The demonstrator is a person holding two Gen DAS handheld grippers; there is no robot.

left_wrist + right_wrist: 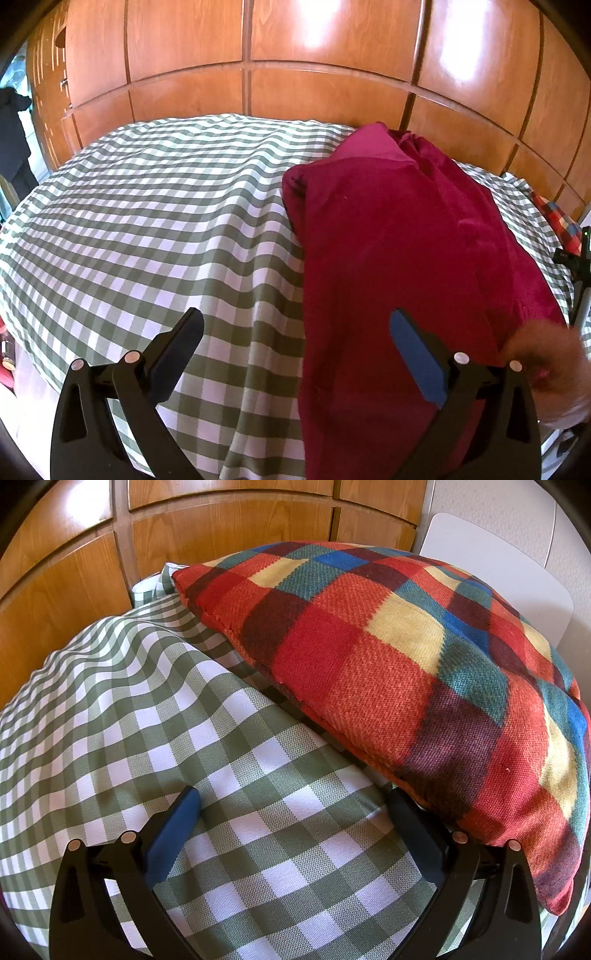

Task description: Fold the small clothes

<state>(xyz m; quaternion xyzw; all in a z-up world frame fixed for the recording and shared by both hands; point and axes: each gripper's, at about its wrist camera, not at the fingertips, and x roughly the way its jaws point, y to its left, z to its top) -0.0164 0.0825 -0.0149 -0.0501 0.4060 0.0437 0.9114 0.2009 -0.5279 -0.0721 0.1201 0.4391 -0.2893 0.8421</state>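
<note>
Both tongs are gaping empty: the left tongs (pixel 297 334) should be pinching the crimson garment's (pixel 399 229) near edge, the right tongs (pixel 293 805) staying off the plaid cushion (pixel 388 657).

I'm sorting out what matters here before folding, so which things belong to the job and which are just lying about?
For the job:
crimson garment
left hand-held gripper, open
right hand-held gripper, open
checked sheet, the work surface

Lying about:
plaid cushion
wooden wardrobe
</note>
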